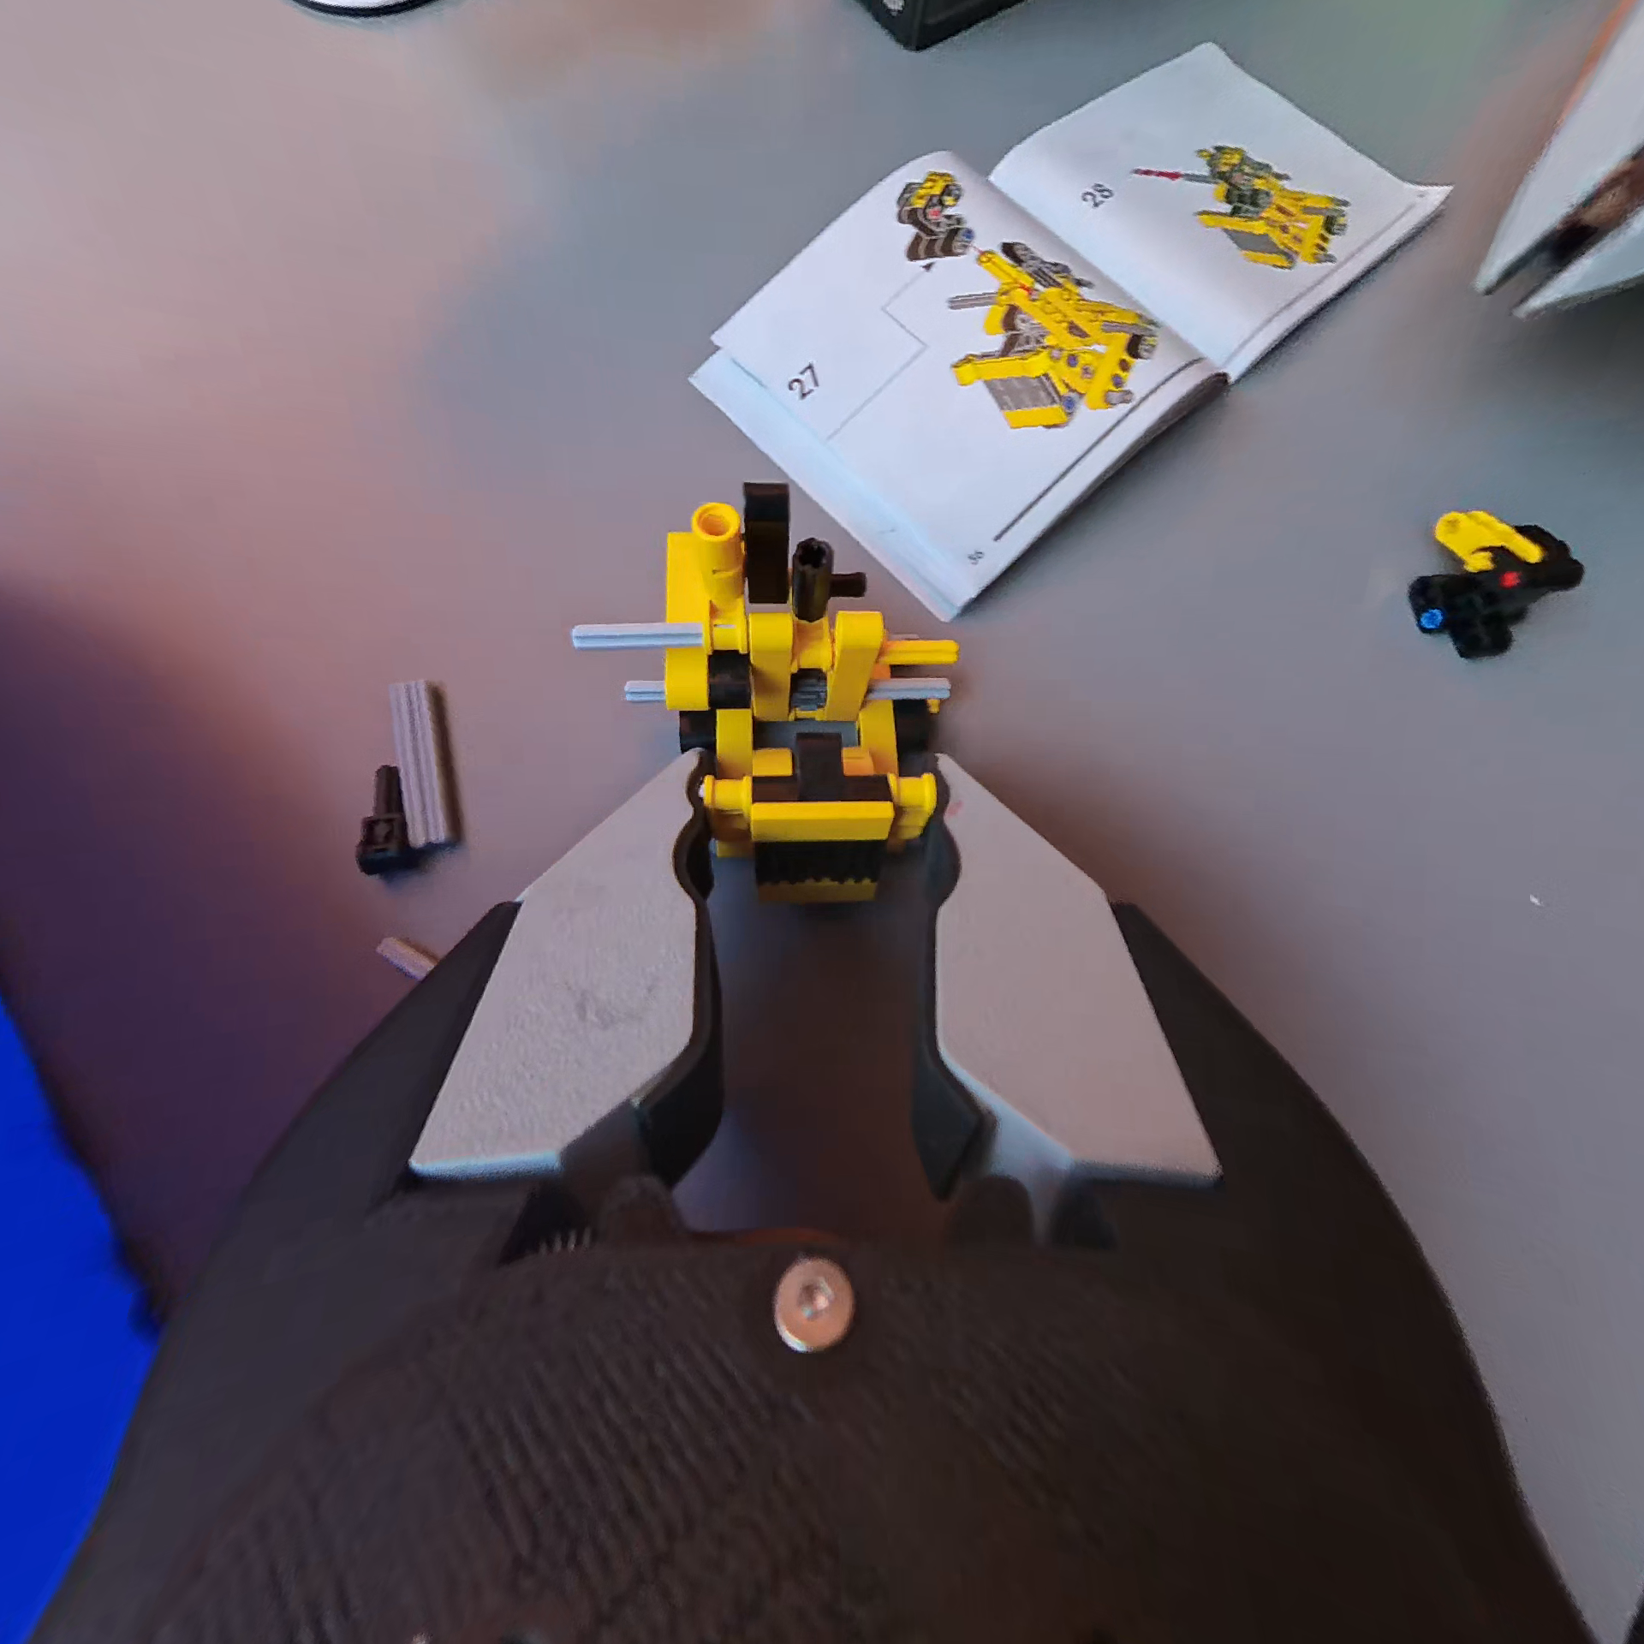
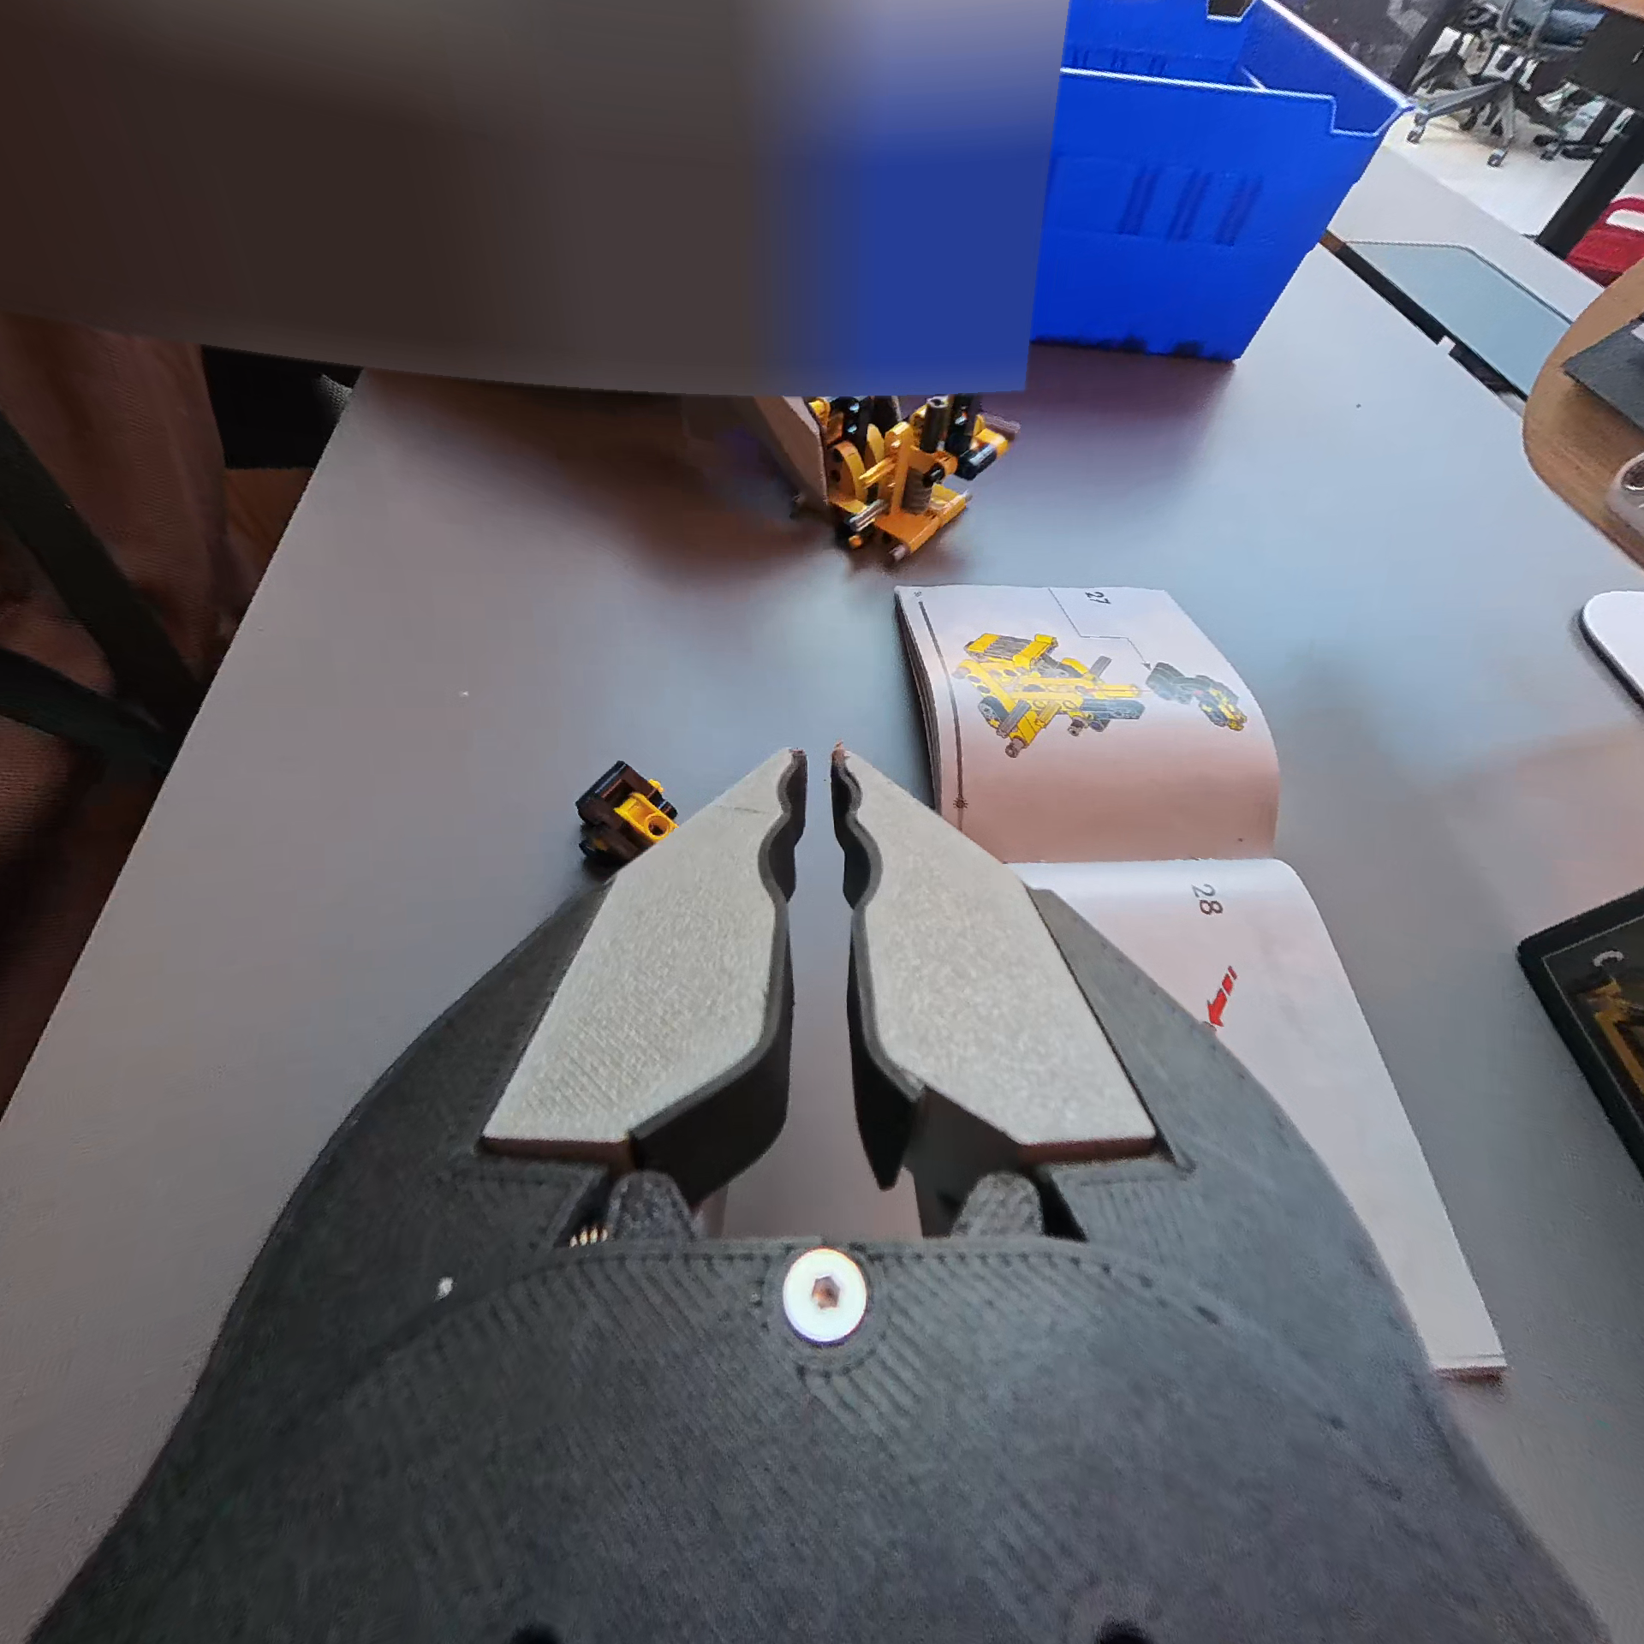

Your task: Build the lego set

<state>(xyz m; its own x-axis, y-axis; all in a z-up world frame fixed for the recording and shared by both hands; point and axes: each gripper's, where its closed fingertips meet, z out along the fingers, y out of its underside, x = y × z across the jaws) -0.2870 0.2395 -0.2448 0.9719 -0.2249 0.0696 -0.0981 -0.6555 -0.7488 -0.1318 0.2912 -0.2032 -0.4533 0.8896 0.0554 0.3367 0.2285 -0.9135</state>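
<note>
My left gripper (image 1: 818,767) is shut on the rear of the yellow and black lego model (image 1: 801,667), which stands on the grey table with grey axles sticking out both sides. The model also shows far off in the right wrist view (image 2: 898,480), with a left finger (image 2: 792,449) against it. A small black and yellow sub-assembly (image 1: 1494,587) lies apart to the right; in the right wrist view it (image 2: 627,814) lies just left of my right gripper (image 2: 820,756). The right gripper is shut and empty, just above the table.
The open instruction booklet (image 1: 1023,356) lies beyond the model, right of my right gripper (image 2: 1094,729). Grey ribbed pieces (image 1: 423,765) and a black pin (image 1: 382,823) lie left of the model. A blue bin (image 2: 1201,205) stands at the back; a black box (image 2: 1592,1023) at right. Tip to tip, the grippers are about 20 cm apart. My right tips are about 25 cm from the black pin (image 1: 382,823), my left tips only 7 cm.
</note>
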